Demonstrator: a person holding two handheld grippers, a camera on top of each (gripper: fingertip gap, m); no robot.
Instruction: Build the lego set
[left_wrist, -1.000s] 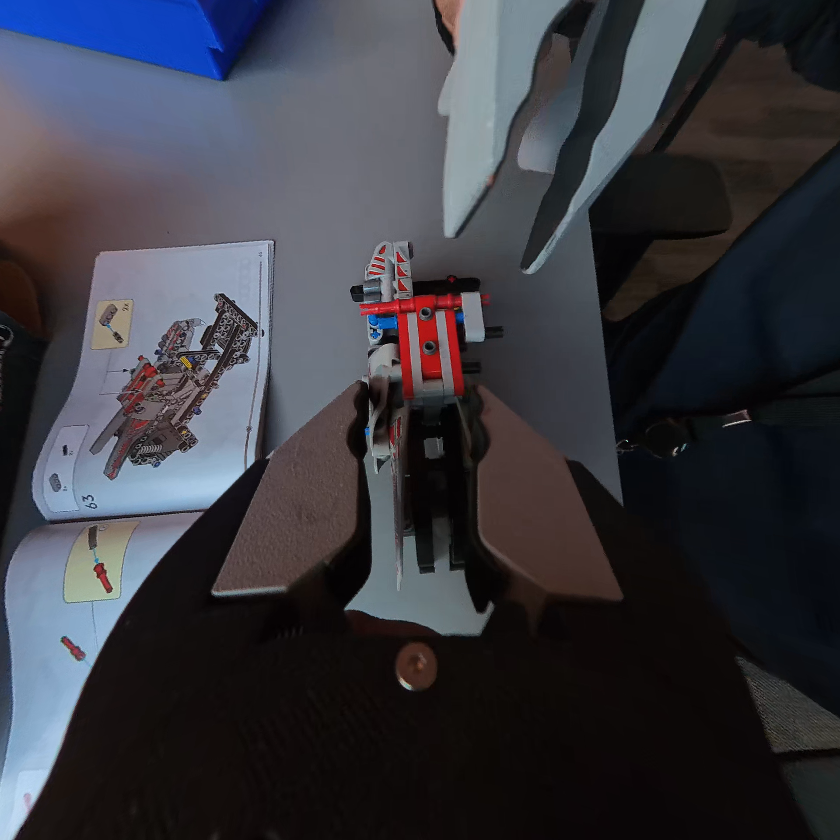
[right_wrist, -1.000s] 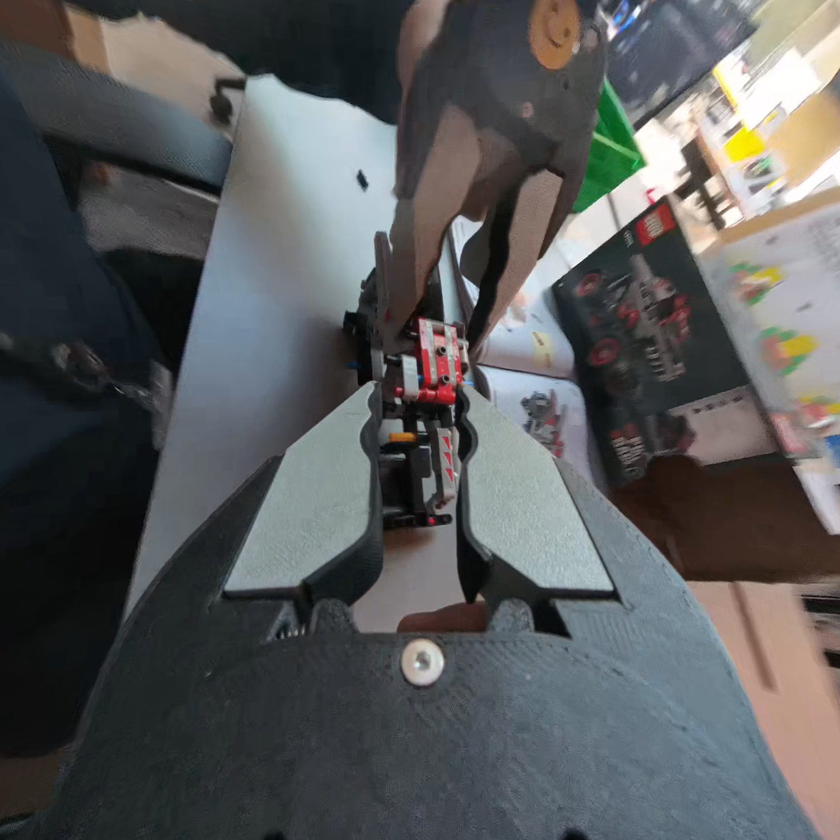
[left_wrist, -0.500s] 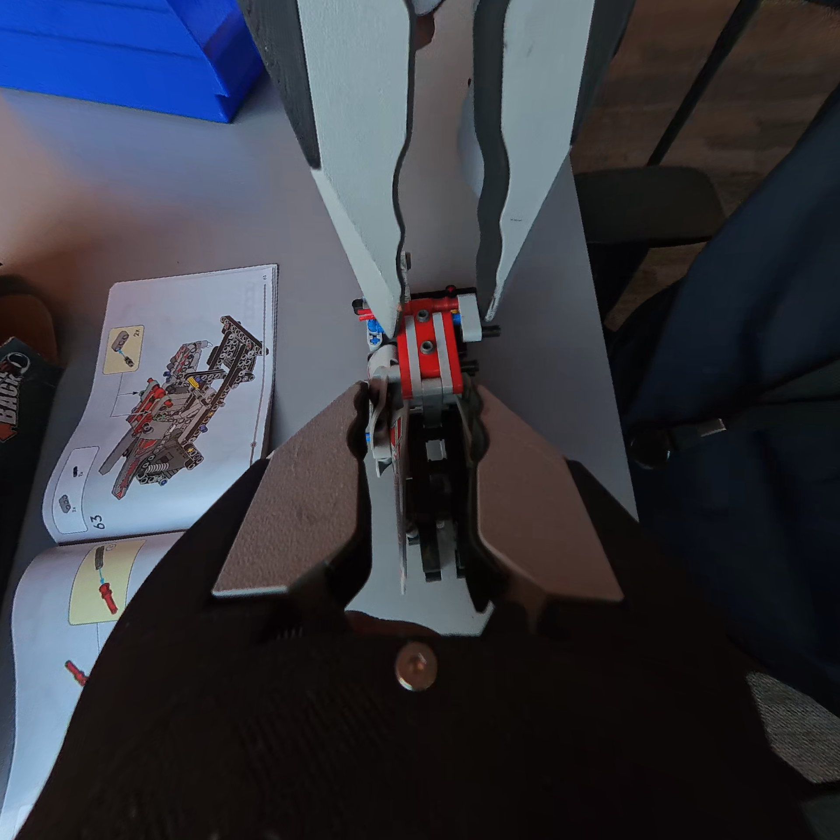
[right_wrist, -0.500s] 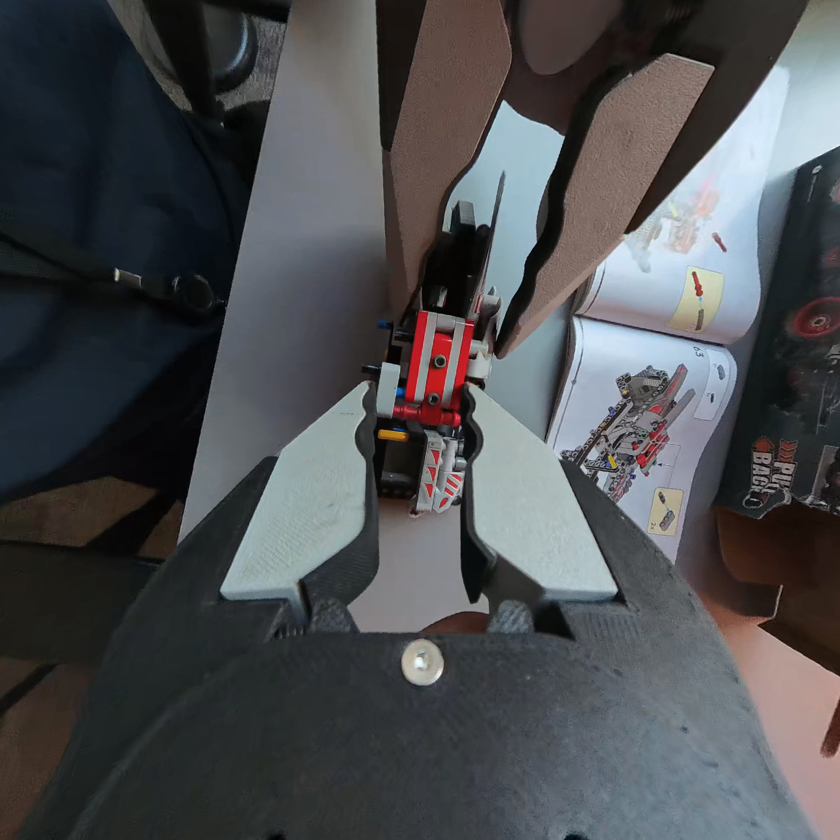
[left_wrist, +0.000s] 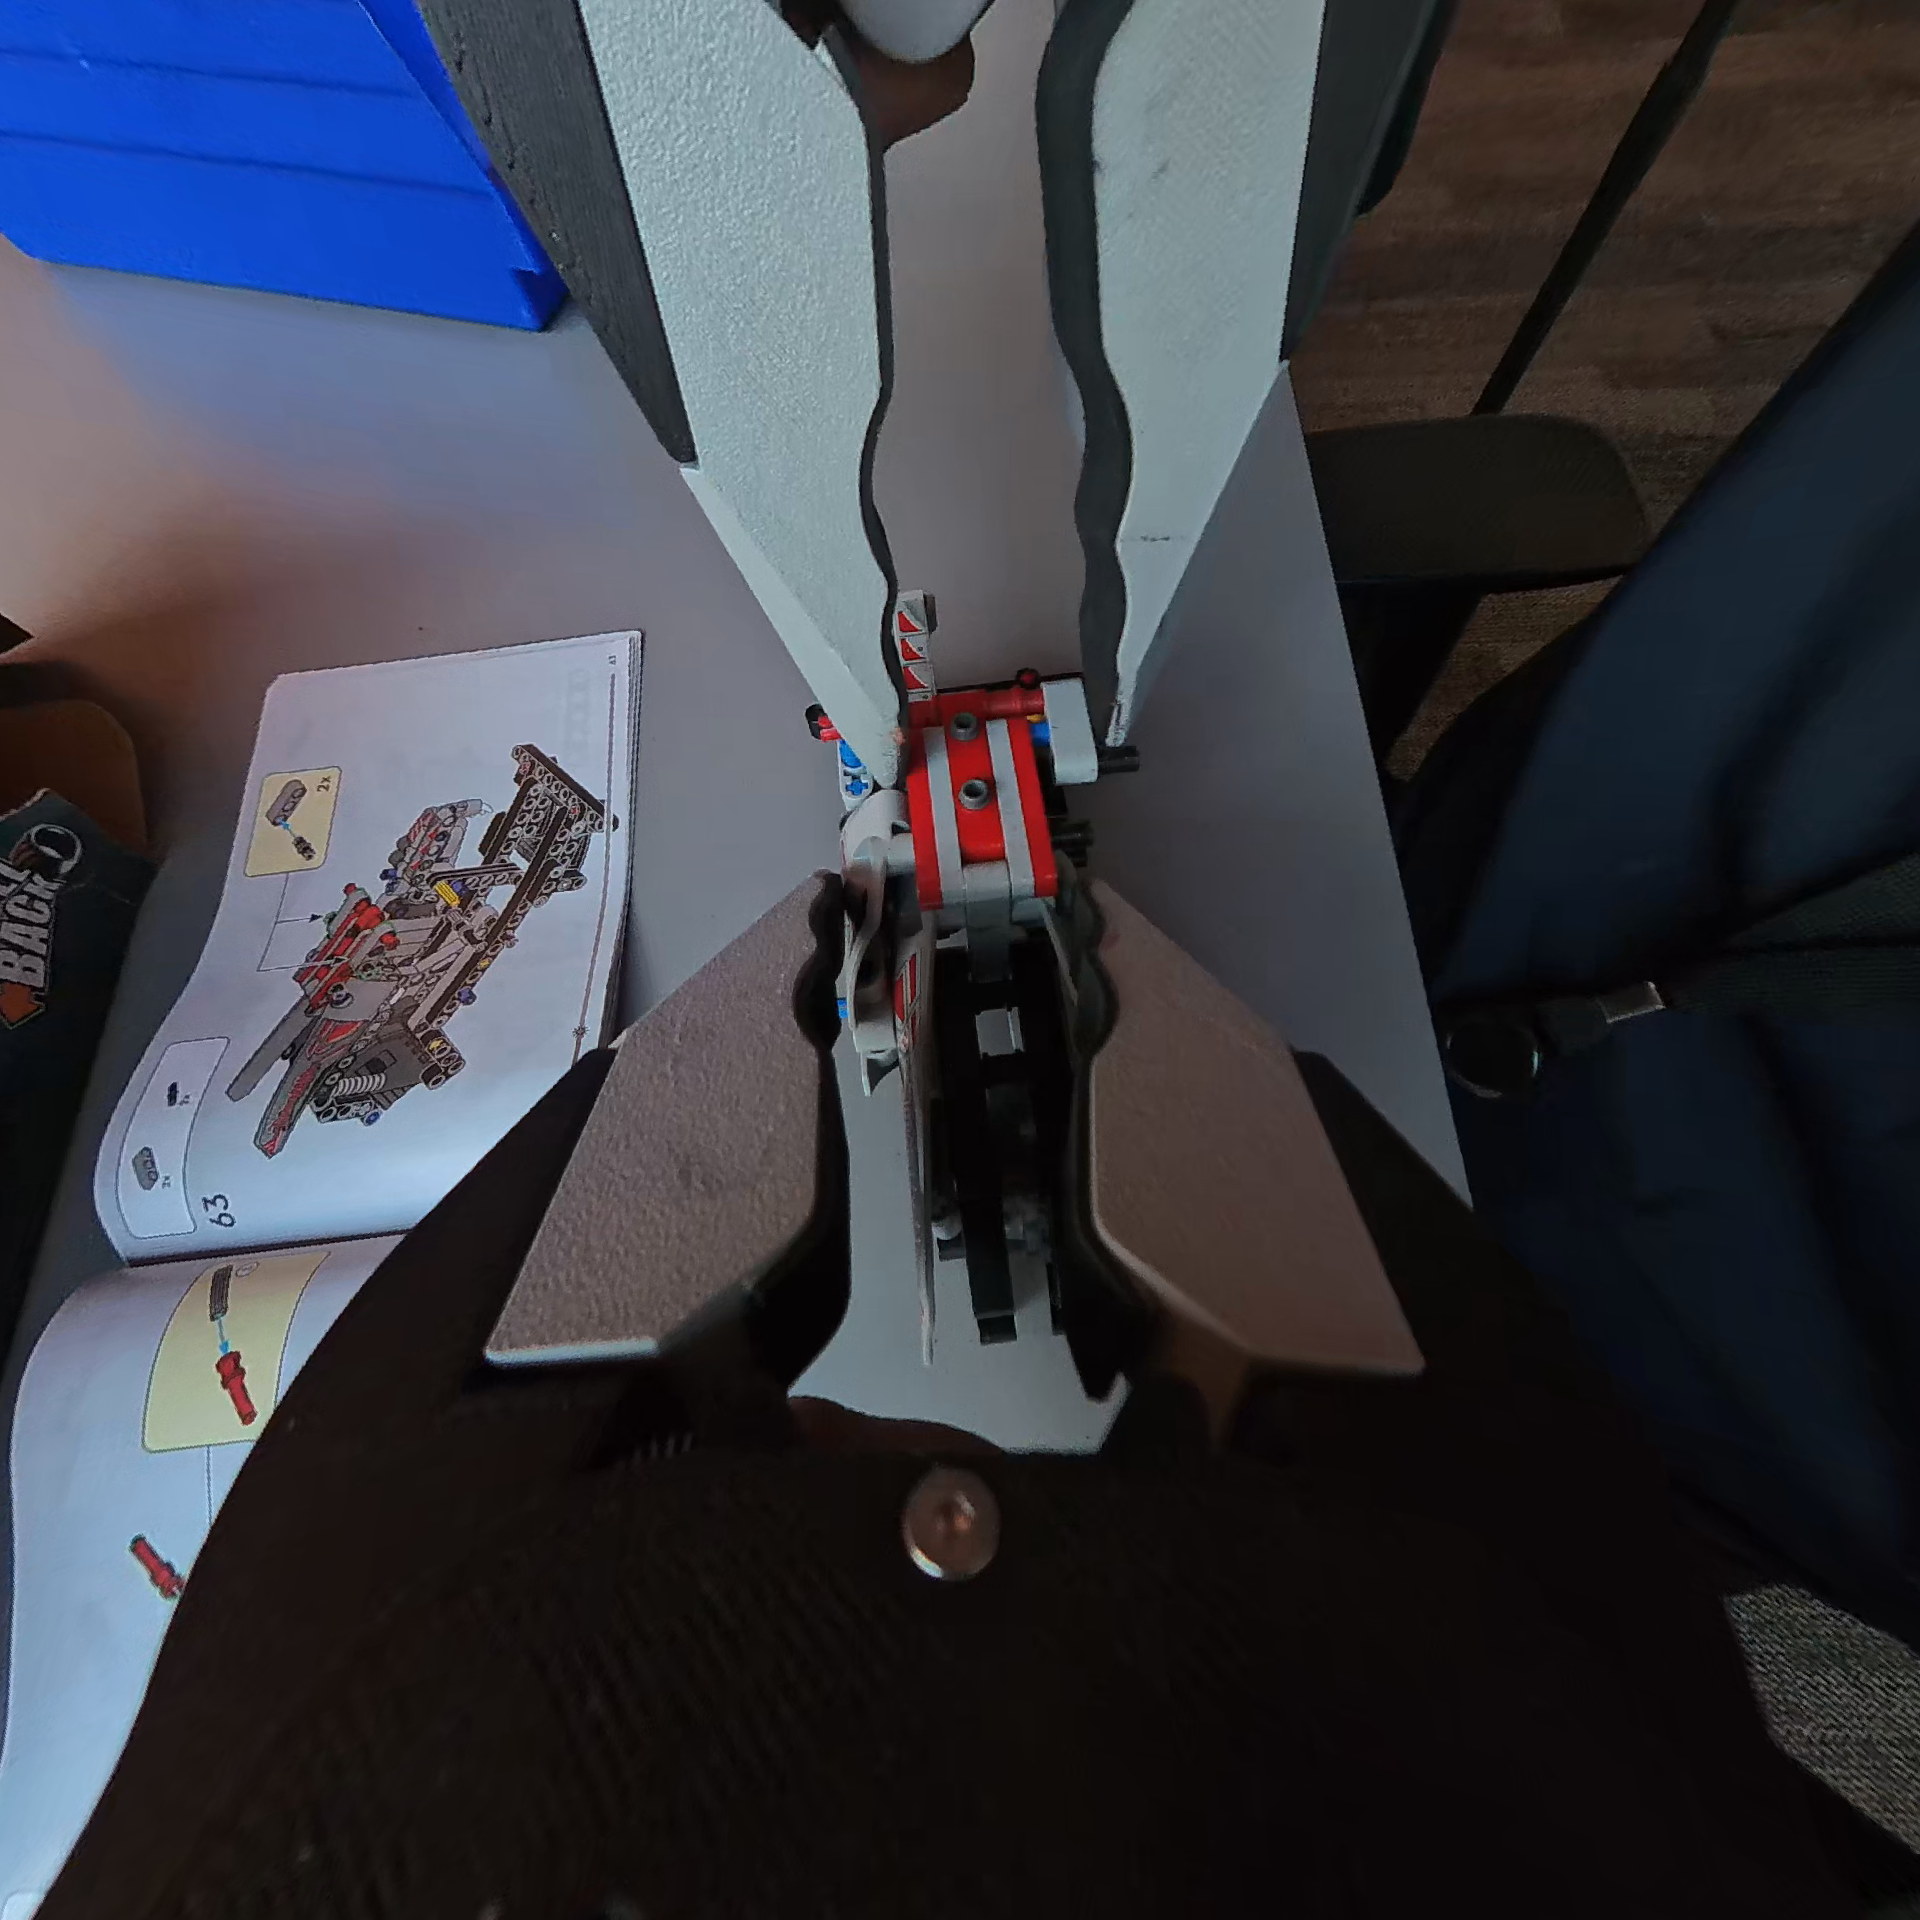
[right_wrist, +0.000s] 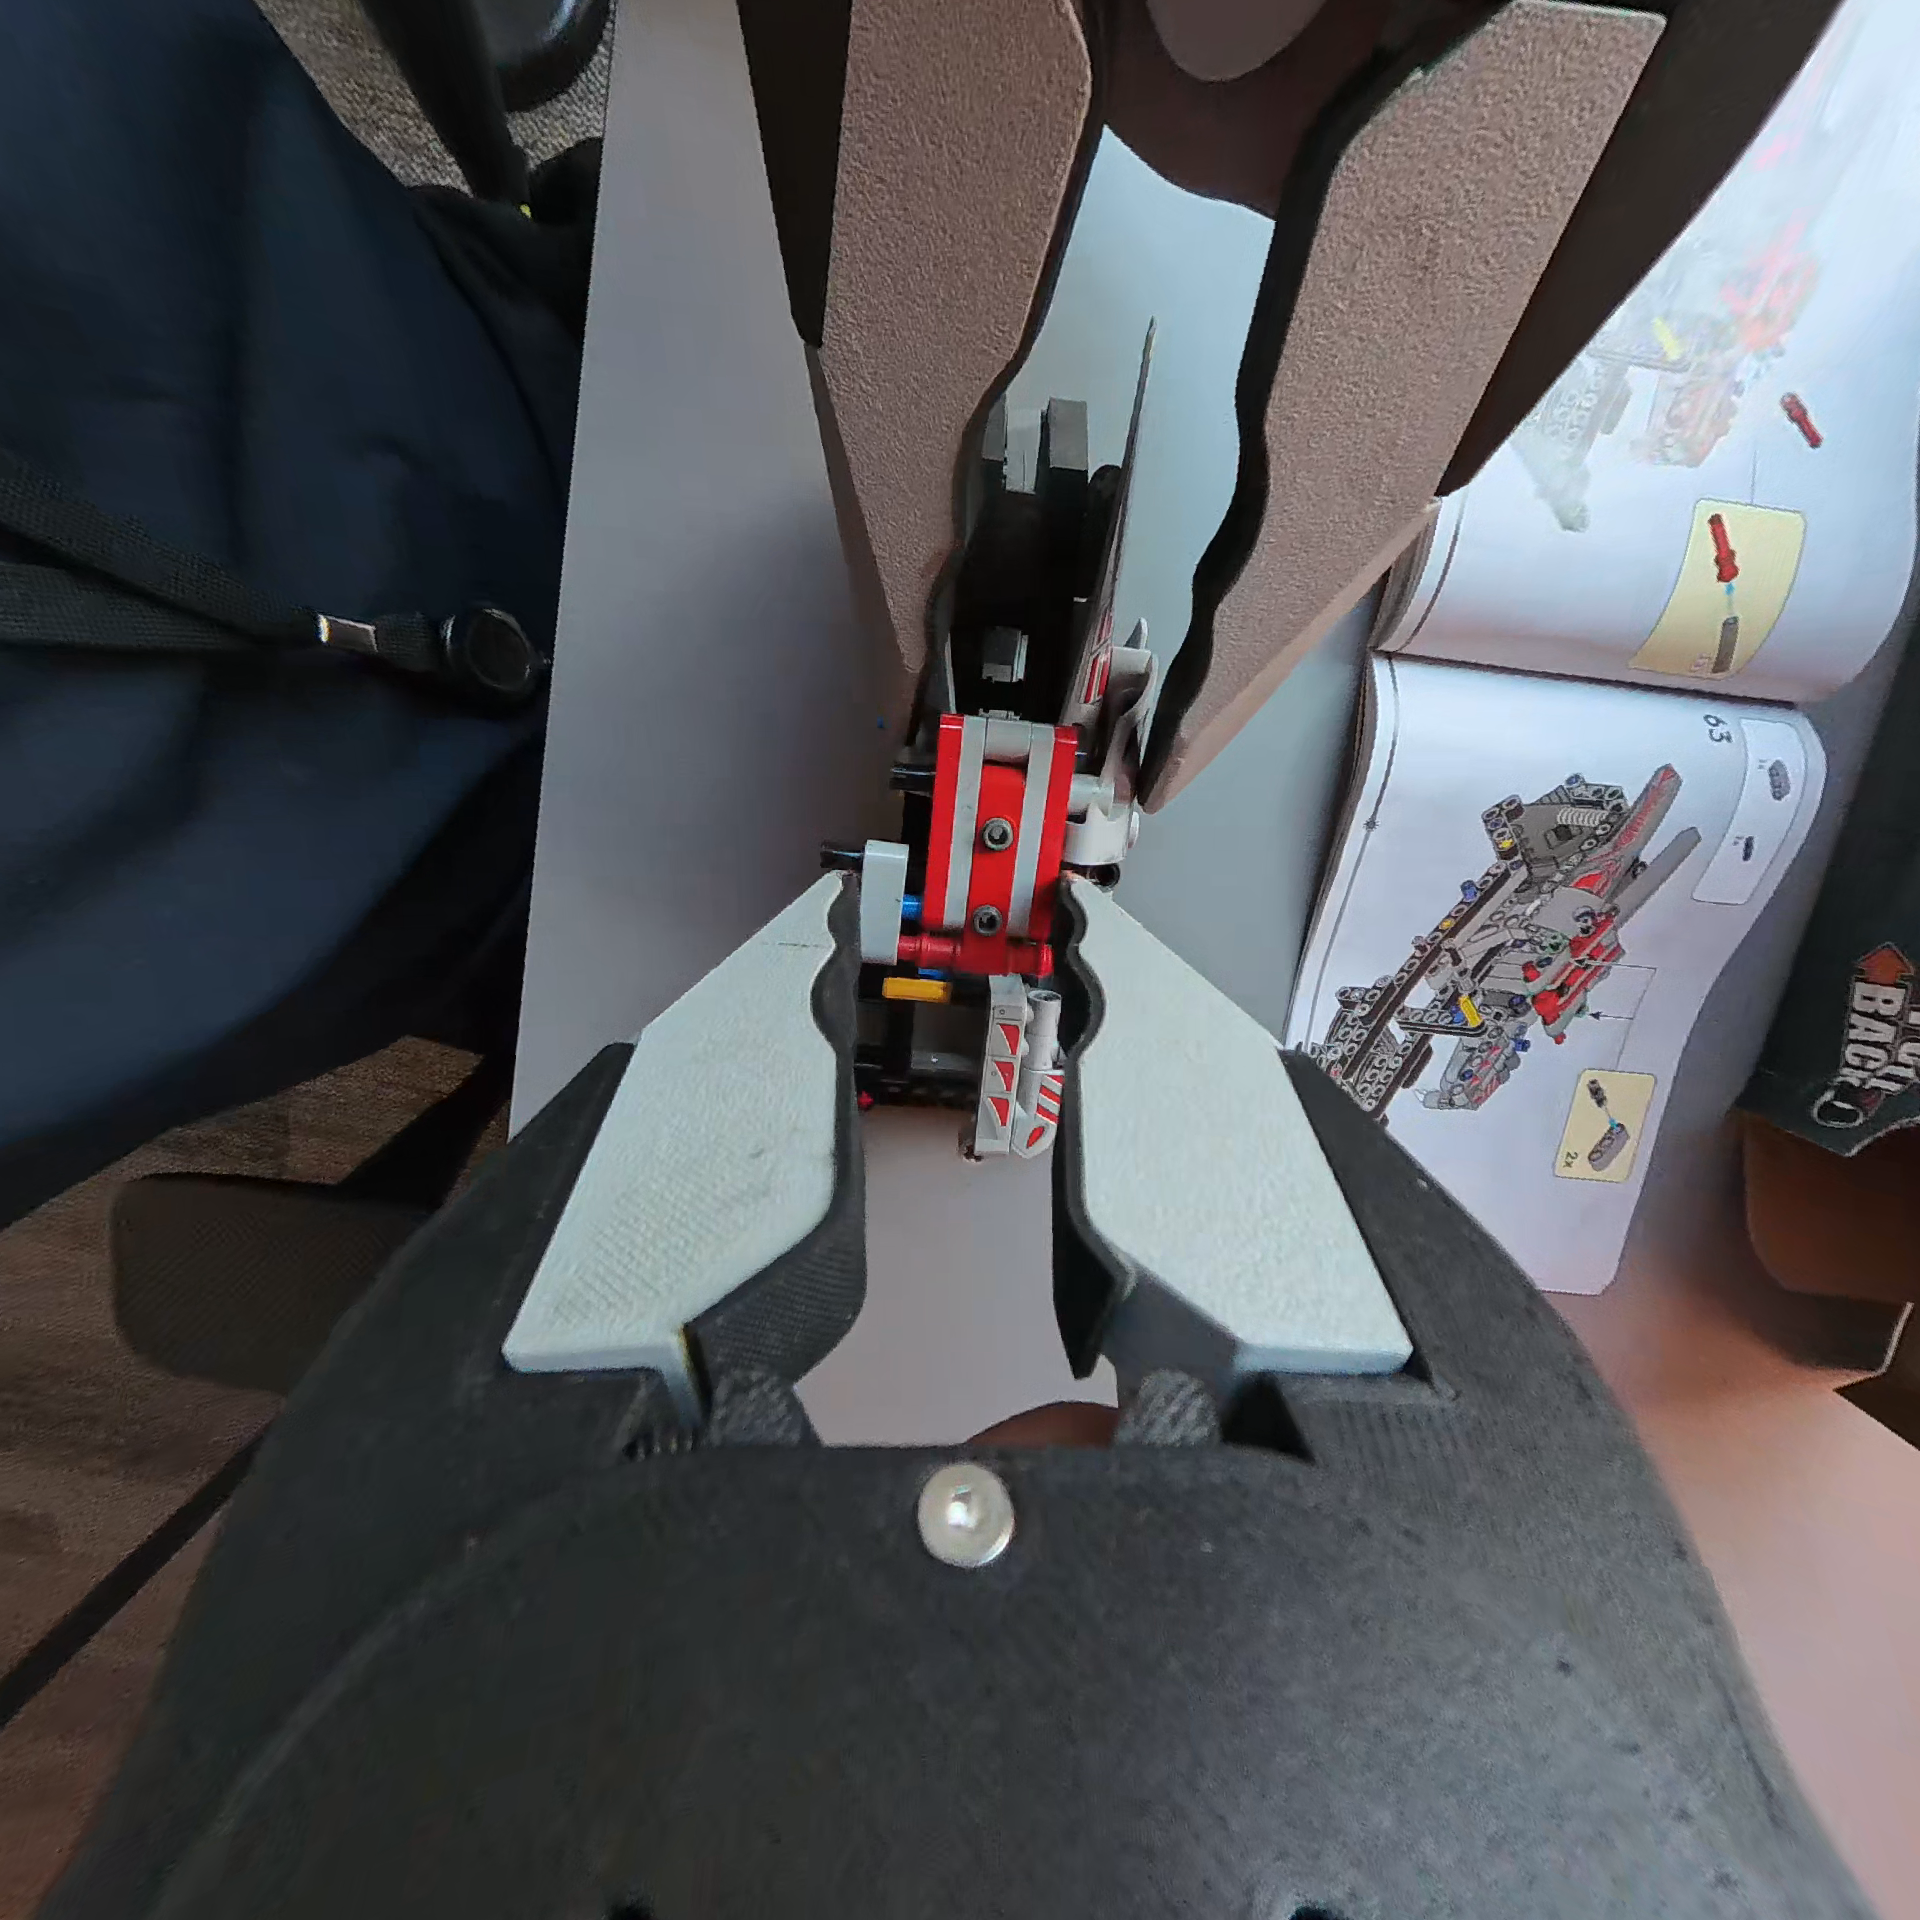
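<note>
Between the two grippers, above the grey table (left_wrist: 312, 499), the partly built lego model (left_wrist: 971, 821) is held from opposite ends. Left gripper (left_wrist: 951, 914): brown-padded, pinched on the black rear section of the model. Right gripper (right_wrist: 961, 904): grey-padded, fingertips closed against the sides of the red-and-grey striped front block, so the model is judged to be gripped at both ends.

Step in hand, as judged: front block pressed or adjusted on the chassis. Both grips are best kept square and the push directed along the model's length, so that the thin side panels (right_wrist: 1023, 1081) are not bent or popped off.

Surroundings: open instruction booklet (left_wrist: 416, 935) lying to one side of the model; blue bin (left_wrist: 239, 156) at the far table edge; dark printed box (right_wrist: 1860, 1029) beside the booklet; person's dark blue clothing (left_wrist: 1714, 831) near the table edge. Nothing is seen blocking the model.
</note>
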